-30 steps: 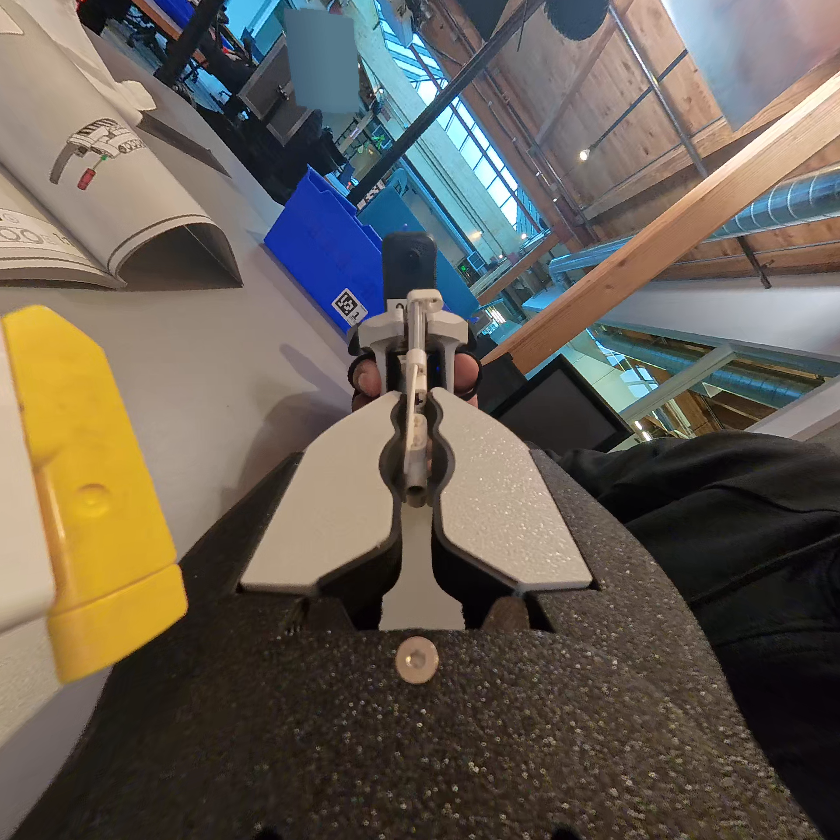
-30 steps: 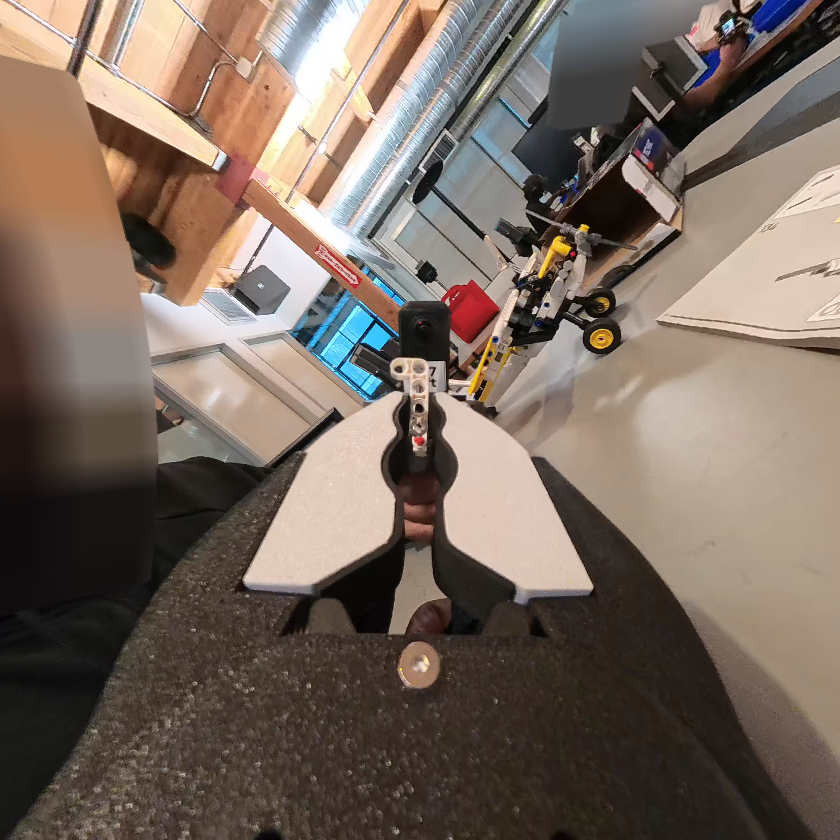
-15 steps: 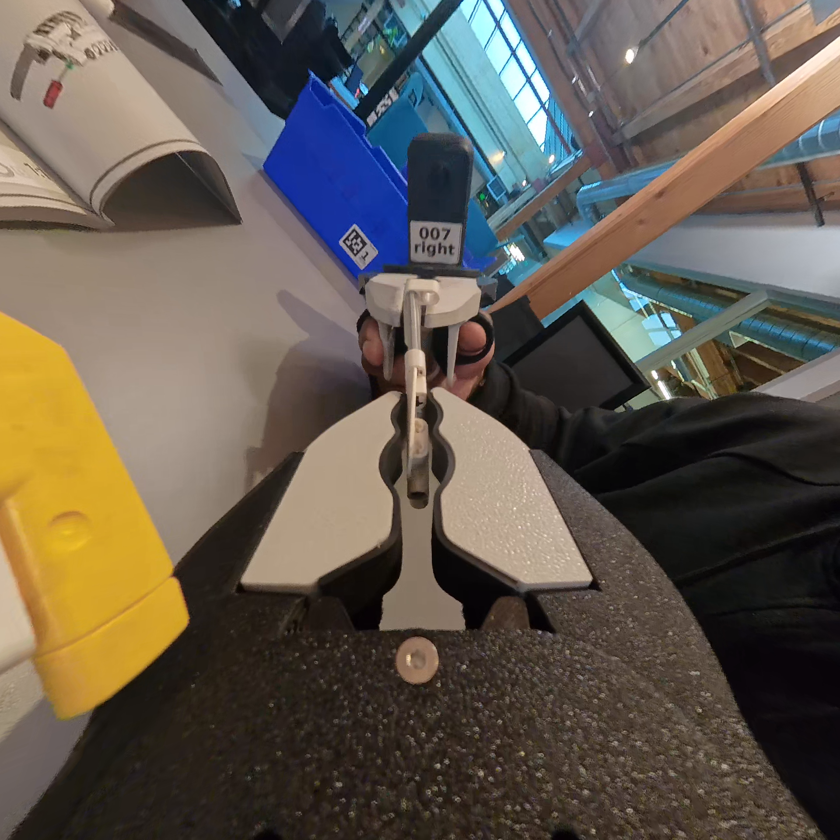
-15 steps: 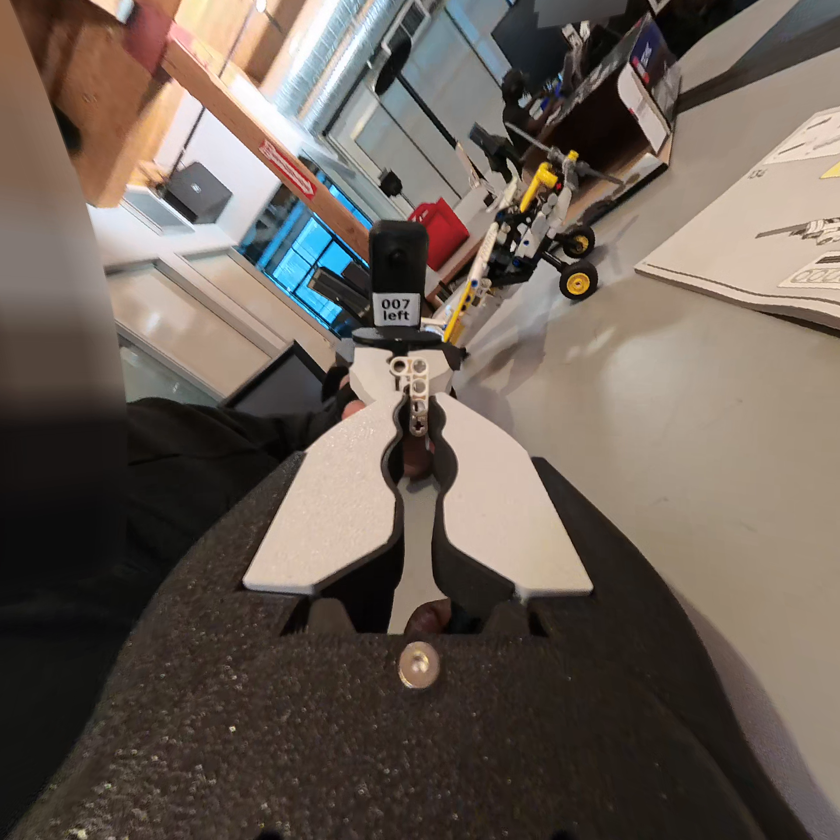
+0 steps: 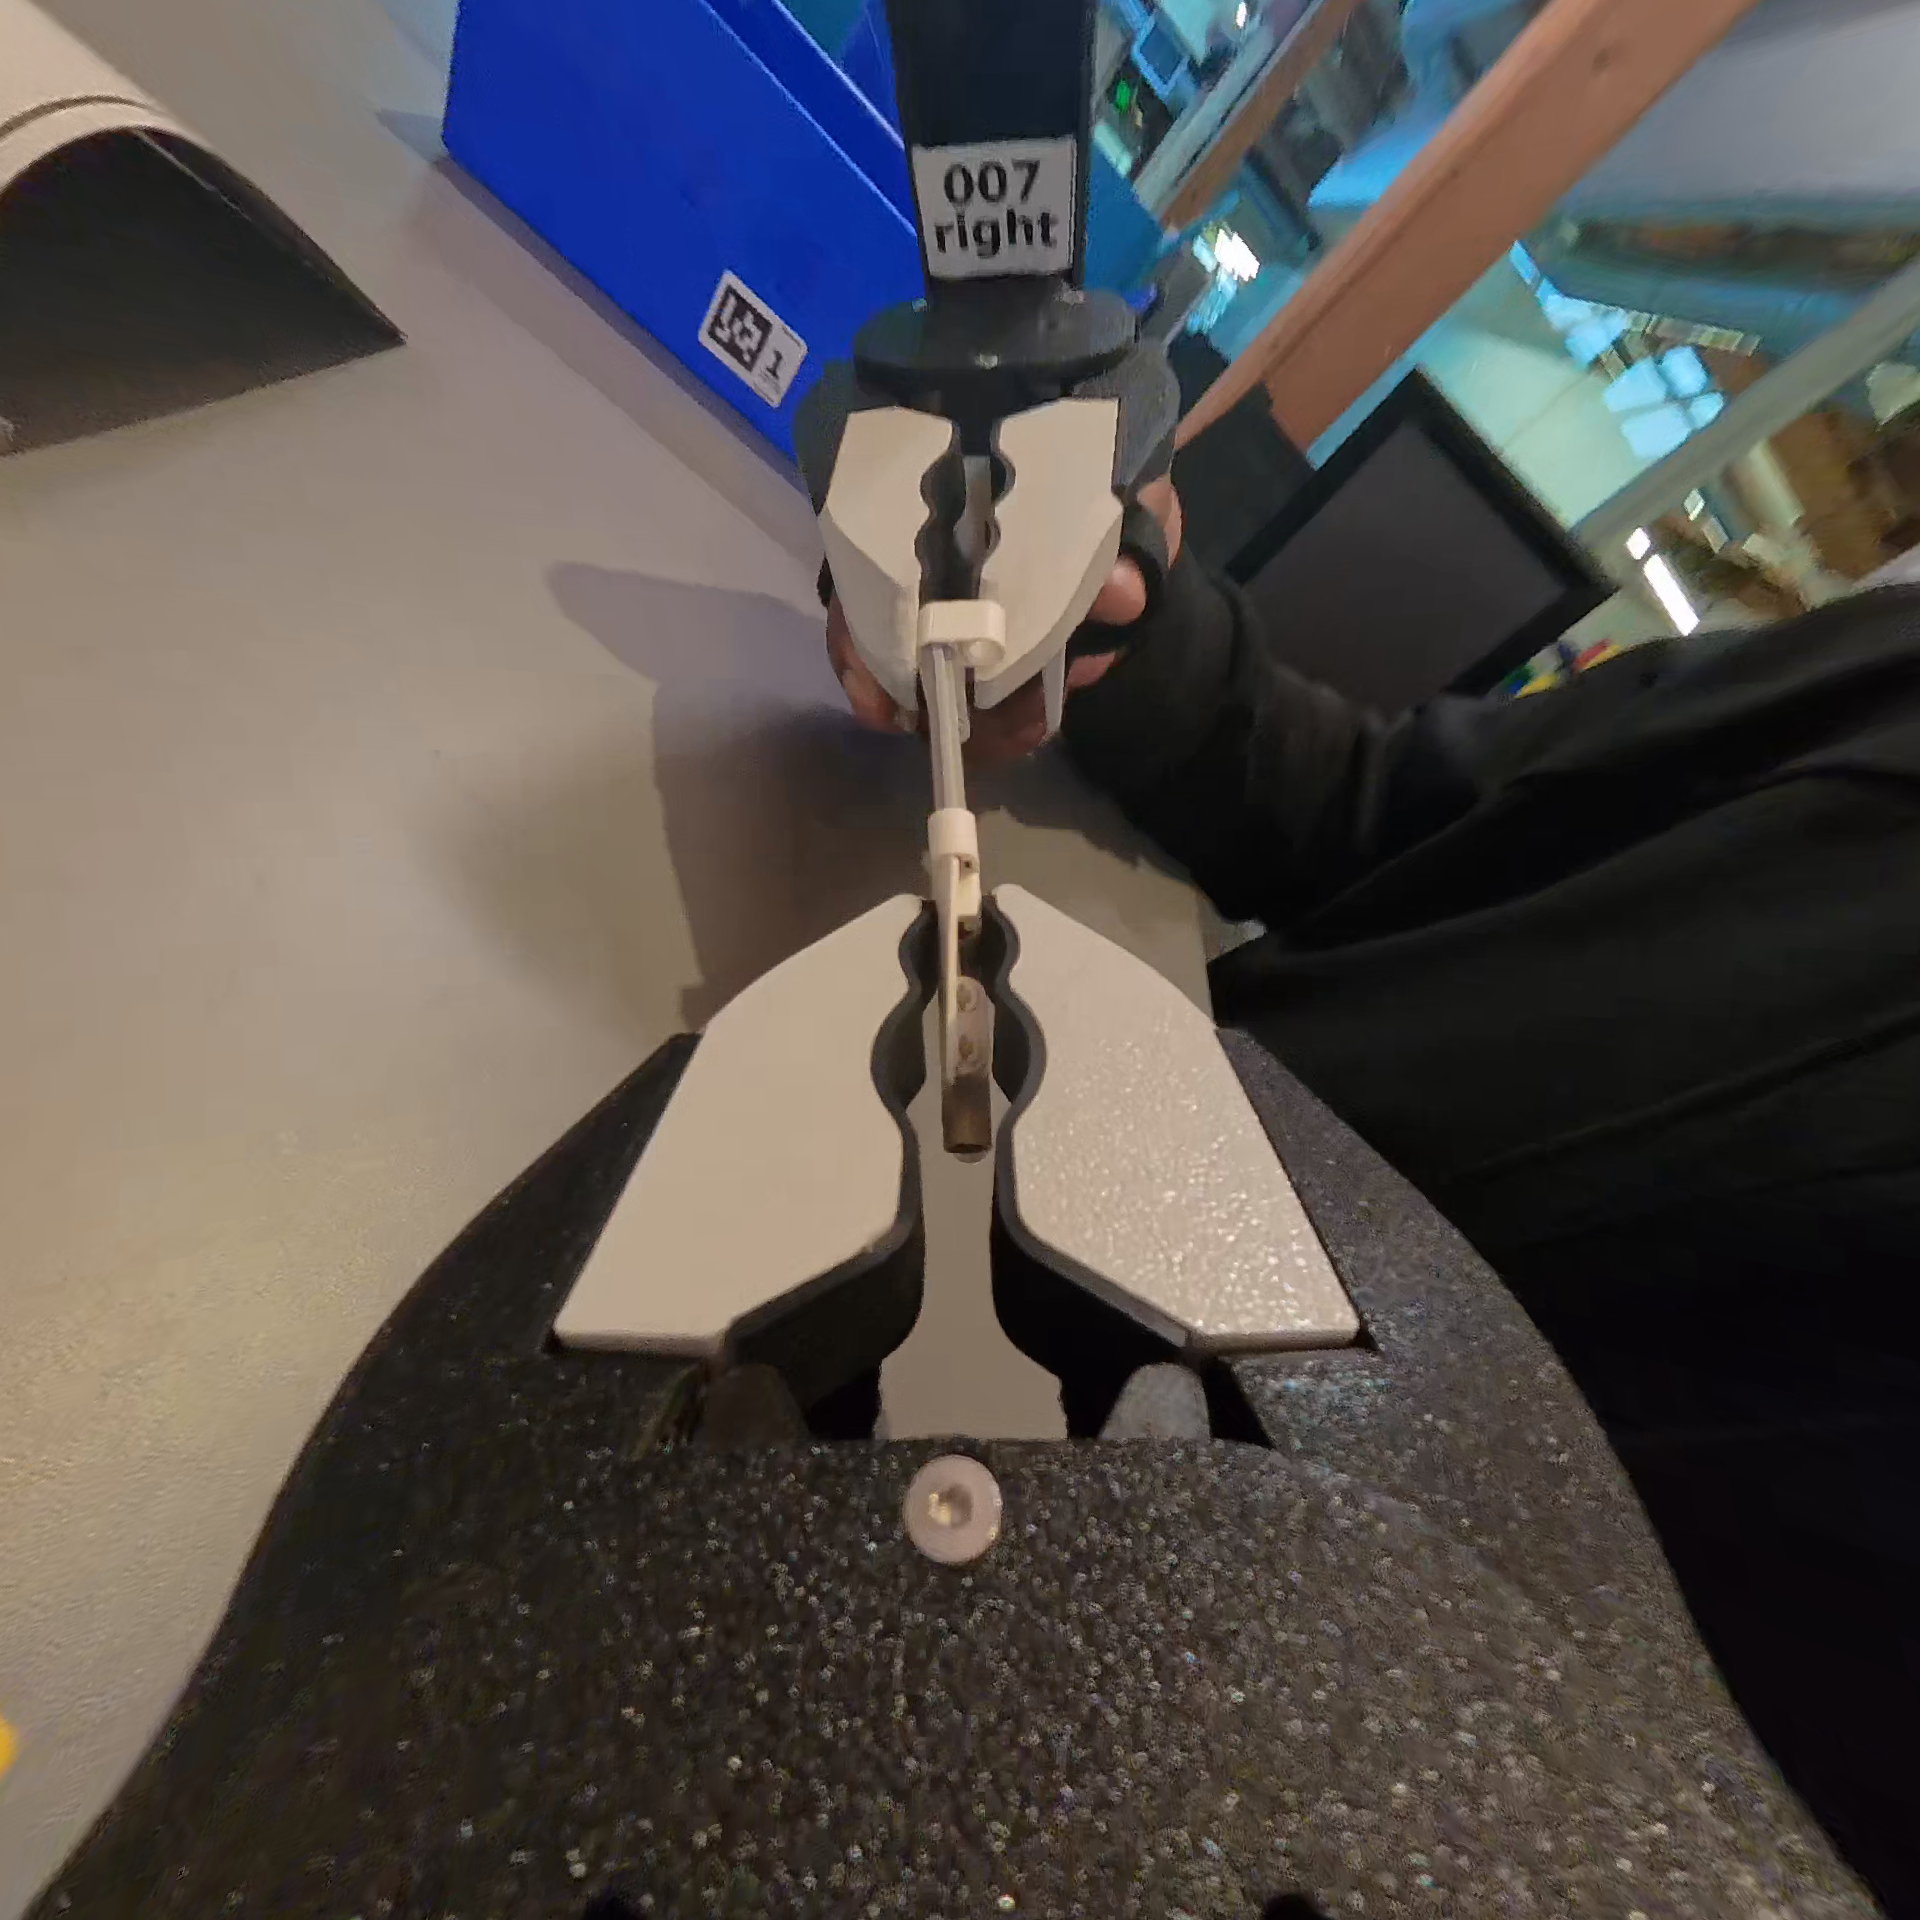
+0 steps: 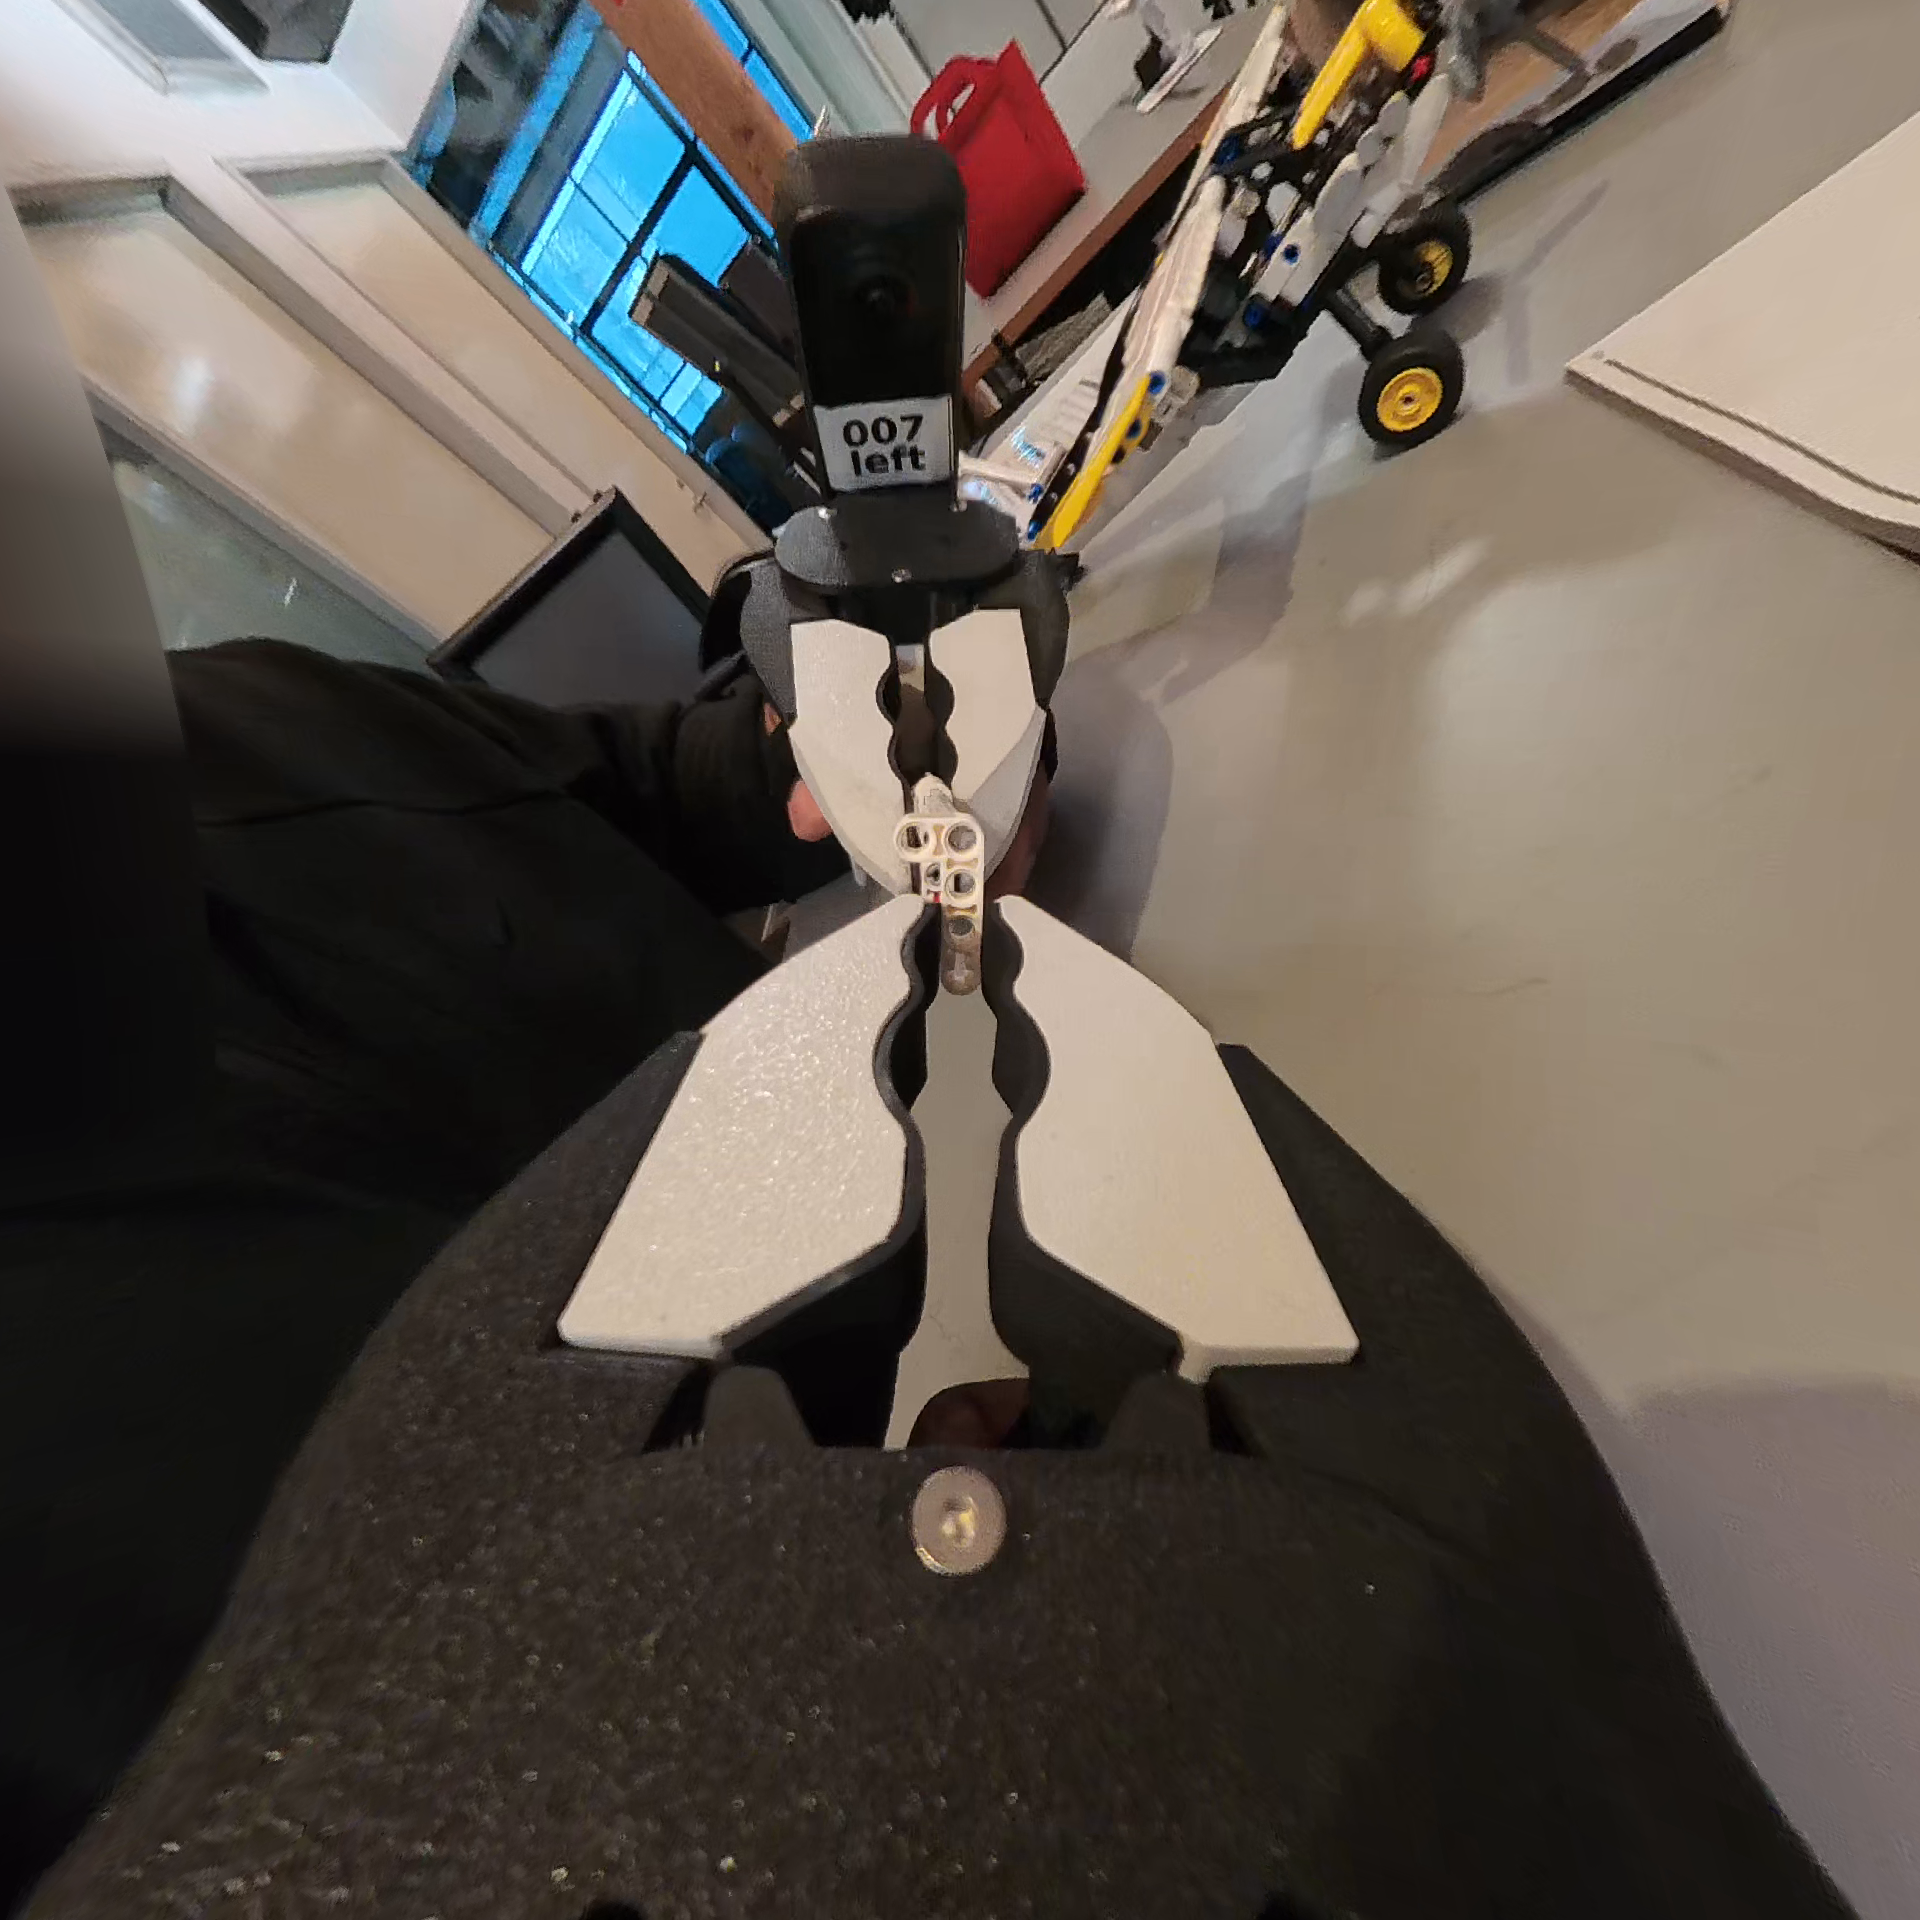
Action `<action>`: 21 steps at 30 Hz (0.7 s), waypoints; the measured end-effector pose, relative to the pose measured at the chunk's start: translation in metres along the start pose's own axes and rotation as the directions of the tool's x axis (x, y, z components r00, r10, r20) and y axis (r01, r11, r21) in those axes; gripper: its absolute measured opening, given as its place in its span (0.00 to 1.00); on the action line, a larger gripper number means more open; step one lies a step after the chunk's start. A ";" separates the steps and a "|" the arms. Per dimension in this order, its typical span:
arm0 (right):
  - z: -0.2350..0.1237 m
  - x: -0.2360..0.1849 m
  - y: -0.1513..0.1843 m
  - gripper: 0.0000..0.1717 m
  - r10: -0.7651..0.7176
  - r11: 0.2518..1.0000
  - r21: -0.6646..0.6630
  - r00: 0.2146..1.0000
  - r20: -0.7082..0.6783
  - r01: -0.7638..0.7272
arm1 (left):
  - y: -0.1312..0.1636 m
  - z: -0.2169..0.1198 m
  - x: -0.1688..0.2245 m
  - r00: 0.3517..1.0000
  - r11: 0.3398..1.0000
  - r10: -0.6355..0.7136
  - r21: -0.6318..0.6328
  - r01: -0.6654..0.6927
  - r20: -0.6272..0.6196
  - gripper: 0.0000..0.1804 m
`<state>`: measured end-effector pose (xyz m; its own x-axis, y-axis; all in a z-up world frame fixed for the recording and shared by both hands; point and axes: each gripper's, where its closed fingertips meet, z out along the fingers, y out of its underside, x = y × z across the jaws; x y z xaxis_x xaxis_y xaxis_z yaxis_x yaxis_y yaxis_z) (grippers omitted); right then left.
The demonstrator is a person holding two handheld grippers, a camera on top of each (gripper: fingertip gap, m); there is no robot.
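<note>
Since the earlier frame you have separated the grippers: your left gripper (image 5: 958,914) clamps a thin white beam (image 5: 952,997), while your right gripper (image 6: 954,914) clamps a white perforated beam (image 6: 948,868), apparently aligned end-to-end for mating.

A smooth grey tabletop (image 5: 260,831) fills the foreground; behind stand a blue plastic bin (image 5: 665,177), a slanting wooden beam (image 5: 1455,208) and blue-lit windows (image 6: 582,208).
</note>
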<state>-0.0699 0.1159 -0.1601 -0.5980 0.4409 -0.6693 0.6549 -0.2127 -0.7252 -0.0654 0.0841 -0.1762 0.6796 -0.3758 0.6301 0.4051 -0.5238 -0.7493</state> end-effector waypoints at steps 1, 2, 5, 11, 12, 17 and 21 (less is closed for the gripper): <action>0.000 -0.003 0.002 0.04 -0.012 1.000 -0.015 1.000 0.007 0.013 | 0.002 0.000 0.002 0.999 0.999 0.035 -0.018 -0.035 0.006 0.04; 0.000 -0.006 0.004 0.04 -0.023 0.999 -0.030 1.000 0.017 0.023 | 0.002 0.000 0.003 0.998 0.998 0.059 -0.026 -0.059 0.004 0.04; -0.001 -0.013 0.011 0.04 -0.056 0.996 -0.074 0.998 0.039 0.058 | 0.006 0.000 0.009 0.997 0.996 0.074 -0.054 -0.076 -0.034 0.04; 0.007 -0.018 0.026 0.04 -0.067 0.987 -0.143 0.995 0.078 0.078 | 0.016 0.006 0.013 0.994 0.992 0.074 -0.095 -0.082 -0.085 0.04; 0.010 -0.019 0.029 0.04 -0.069 0.985 -0.153 0.995 0.078 0.080 | 0.017 0.007 0.014 0.993 0.992 0.072 -0.100 -0.081 -0.088 0.04; 0.016 -0.016 0.029 0.04 -0.056 0.987 -0.144 0.997 0.061 0.064 | 0.013 0.007 0.012 0.996 0.996 0.041 -0.074 -0.047 -0.083 0.04; 0.017 -0.015 0.026 0.04 -0.023 0.993 -0.111 0.997 0.069 0.031 | 0.010 0.007 0.010 0.996 0.998 0.006 -0.055 -0.010 -0.084 0.04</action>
<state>-0.0519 0.0895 -0.1715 -0.6434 0.3849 -0.6618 0.6832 -0.1013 -0.7231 -0.0504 0.0808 -0.1785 0.6283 -0.4415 0.6405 0.3640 -0.5608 -0.7436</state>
